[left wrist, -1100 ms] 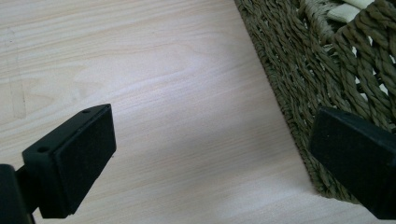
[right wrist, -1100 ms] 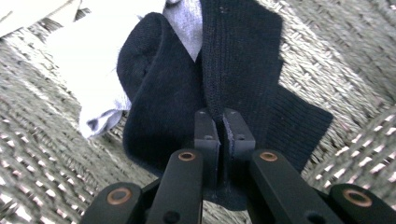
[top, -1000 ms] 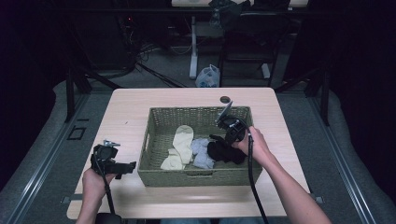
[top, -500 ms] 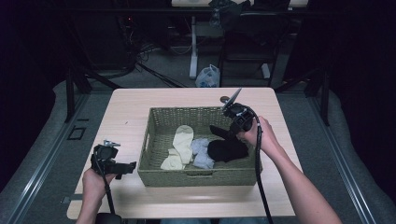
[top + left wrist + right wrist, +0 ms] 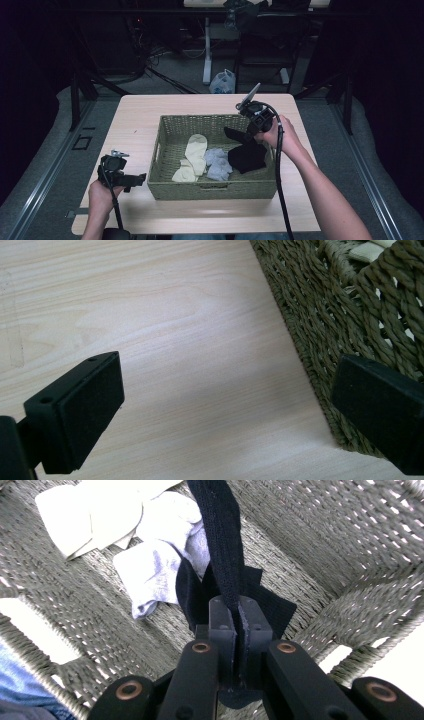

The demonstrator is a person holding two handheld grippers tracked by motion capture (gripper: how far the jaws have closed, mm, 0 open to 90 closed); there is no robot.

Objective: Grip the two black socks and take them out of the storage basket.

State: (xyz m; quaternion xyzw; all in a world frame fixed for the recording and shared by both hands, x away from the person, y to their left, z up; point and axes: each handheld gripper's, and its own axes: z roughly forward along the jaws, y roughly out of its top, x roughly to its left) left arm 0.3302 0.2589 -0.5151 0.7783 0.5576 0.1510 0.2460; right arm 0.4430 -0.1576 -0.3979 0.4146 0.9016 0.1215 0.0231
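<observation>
Right gripper (image 5: 248, 134), jaws clamped on a black sock (image 5: 222, 540), has risen from inside the basket (image 5: 176, 125) to its far right rim; the sock now trails below it onto a second black sock (image 5: 247, 157), suggesting removal under way. Left gripper (image 5: 225, 410) rests wide open, just beside the basket's near corner.

Your right gripper (image 5: 248, 134) sits higher and farther toward the upper right of the high view than a second ago, now above the far right wall of the basket (image 5: 165, 150). Its fingers (image 5: 223, 617) are pinched on the black sock (image 5: 245, 154), whose upper end now stretches up toward the gripper instead of lying bunched on the basket floor.
</observation>
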